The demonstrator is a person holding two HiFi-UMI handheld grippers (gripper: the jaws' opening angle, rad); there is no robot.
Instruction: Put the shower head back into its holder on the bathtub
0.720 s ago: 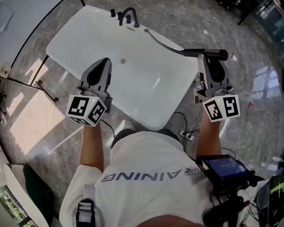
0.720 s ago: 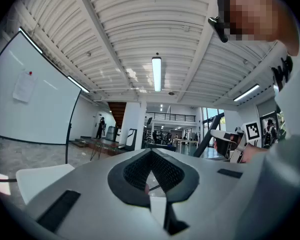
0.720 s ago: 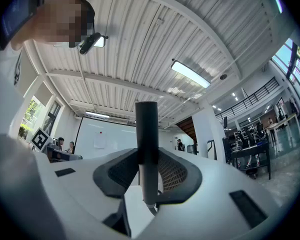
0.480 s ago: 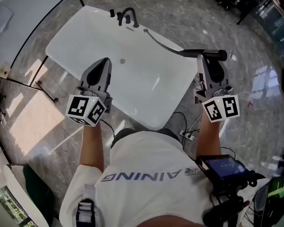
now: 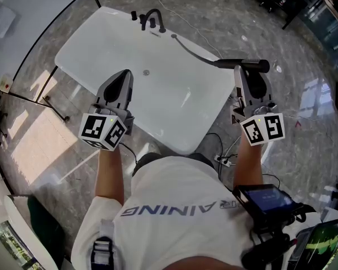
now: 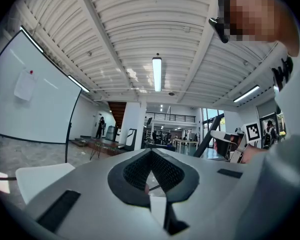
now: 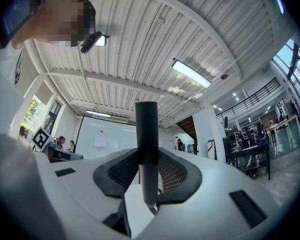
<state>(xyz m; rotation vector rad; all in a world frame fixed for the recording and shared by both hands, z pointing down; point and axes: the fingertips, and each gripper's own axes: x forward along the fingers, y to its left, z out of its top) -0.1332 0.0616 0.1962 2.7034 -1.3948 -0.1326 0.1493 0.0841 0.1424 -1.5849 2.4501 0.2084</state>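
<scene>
A white bathtub [image 5: 101,44] lies in front of me in the head view. Black taps and fittings [image 5: 151,20] stand on its far rim. From there a grey hose [image 5: 190,48] runs to the black shower head [image 5: 253,64], which lies crosswise at the tub's right rim. My right gripper [image 5: 241,71] is shut on it. In the right gripper view the dark handle [image 7: 147,134] stands upright between the pads of the right gripper [image 7: 148,173]. My left gripper [image 5: 123,76] hovers over the tub's near left side, shut and empty. The left gripper [image 6: 151,173] shows nothing between its pads.
A whiteboard [image 5: 22,16] on a black stand [image 5: 45,103] is left of the tub. Cables and a power strip [image 5: 224,157] lie on the marble floor by the tub's near right corner. A device with a screen [image 5: 265,200] hangs at the person's waist.
</scene>
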